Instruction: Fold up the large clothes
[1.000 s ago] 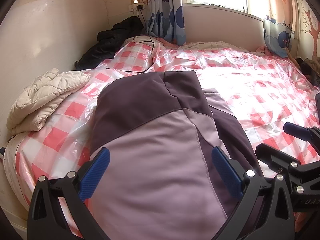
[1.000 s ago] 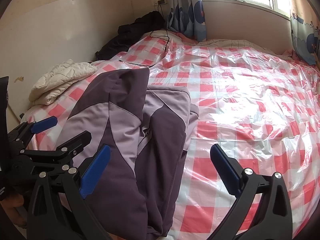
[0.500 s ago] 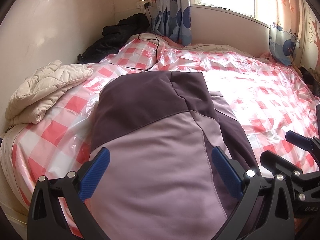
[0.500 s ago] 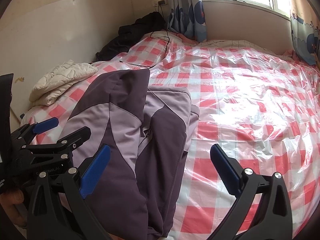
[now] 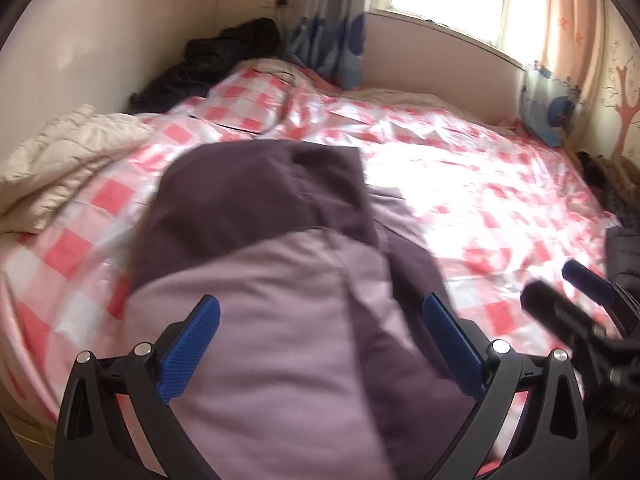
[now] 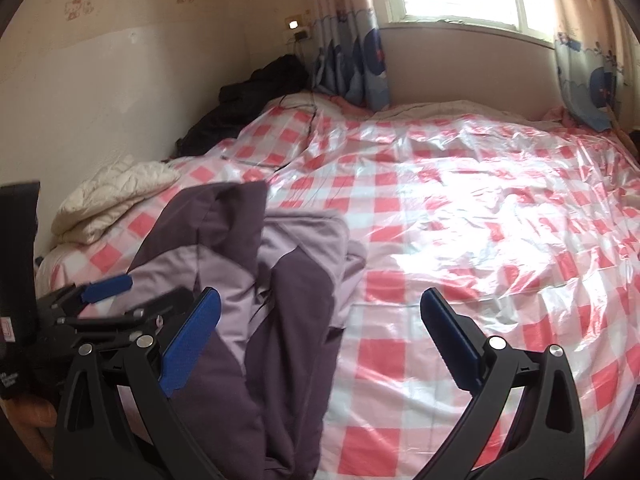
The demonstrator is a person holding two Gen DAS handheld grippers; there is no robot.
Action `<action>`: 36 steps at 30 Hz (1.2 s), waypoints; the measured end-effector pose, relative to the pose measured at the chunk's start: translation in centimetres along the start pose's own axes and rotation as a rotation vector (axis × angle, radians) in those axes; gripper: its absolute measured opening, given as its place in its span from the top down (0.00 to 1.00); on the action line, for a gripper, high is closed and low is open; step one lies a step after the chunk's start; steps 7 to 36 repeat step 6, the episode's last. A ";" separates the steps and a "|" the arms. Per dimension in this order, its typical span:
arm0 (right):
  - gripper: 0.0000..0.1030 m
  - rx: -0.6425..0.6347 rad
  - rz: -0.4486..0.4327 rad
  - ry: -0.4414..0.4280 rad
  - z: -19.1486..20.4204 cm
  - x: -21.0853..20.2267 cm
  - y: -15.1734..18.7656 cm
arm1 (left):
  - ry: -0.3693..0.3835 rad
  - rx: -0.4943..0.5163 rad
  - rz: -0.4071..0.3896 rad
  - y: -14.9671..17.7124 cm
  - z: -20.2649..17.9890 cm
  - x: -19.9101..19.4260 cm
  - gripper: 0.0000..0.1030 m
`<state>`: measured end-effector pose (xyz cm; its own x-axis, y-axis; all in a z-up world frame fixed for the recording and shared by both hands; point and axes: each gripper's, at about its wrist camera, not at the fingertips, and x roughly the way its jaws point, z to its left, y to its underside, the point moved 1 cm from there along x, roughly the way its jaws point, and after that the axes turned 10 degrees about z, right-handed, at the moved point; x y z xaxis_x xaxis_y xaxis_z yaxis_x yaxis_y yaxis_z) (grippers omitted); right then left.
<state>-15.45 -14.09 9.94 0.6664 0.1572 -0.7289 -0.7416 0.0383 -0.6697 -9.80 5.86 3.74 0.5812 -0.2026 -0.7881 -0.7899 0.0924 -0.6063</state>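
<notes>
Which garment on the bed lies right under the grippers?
The purple jacket, two-tone lilac and dark purple, at the near edge. The cream quilted one sits folded to its left by the wall; the black one is heaped in the far corner.

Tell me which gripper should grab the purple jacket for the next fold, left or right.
Left. The left gripper is open with the purple jacket directly between its fingers. The right gripper is also open but points mostly at bare checkered bed cover, with the jacket off towards its left finger.
</notes>
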 end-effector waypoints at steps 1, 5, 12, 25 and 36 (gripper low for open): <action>0.07 0.018 -0.011 0.007 -0.7 -0.3 -0.1 | -0.001 0.008 0.009 0.0 -0.7 0.2 0.06; 0.06 0.094 -0.030 0.046 -3.7 -1.1 -0.5 | -0.024 0.075 -0.015 0.2 -3.8 0.2 0.06; 0.06 0.107 -0.030 0.060 -4.4 -1.2 -0.6 | -0.022 0.093 -0.021 0.3 -4.7 0.1 0.06; 0.06 0.107 -0.030 0.060 -4.4 -1.2 -0.6 | -0.022 0.093 -0.021 0.3 -4.7 0.1 0.06; 0.06 0.107 -0.030 0.060 -4.4 -1.2 -0.6 | -0.022 0.093 -0.021 0.3 -4.7 0.1 0.06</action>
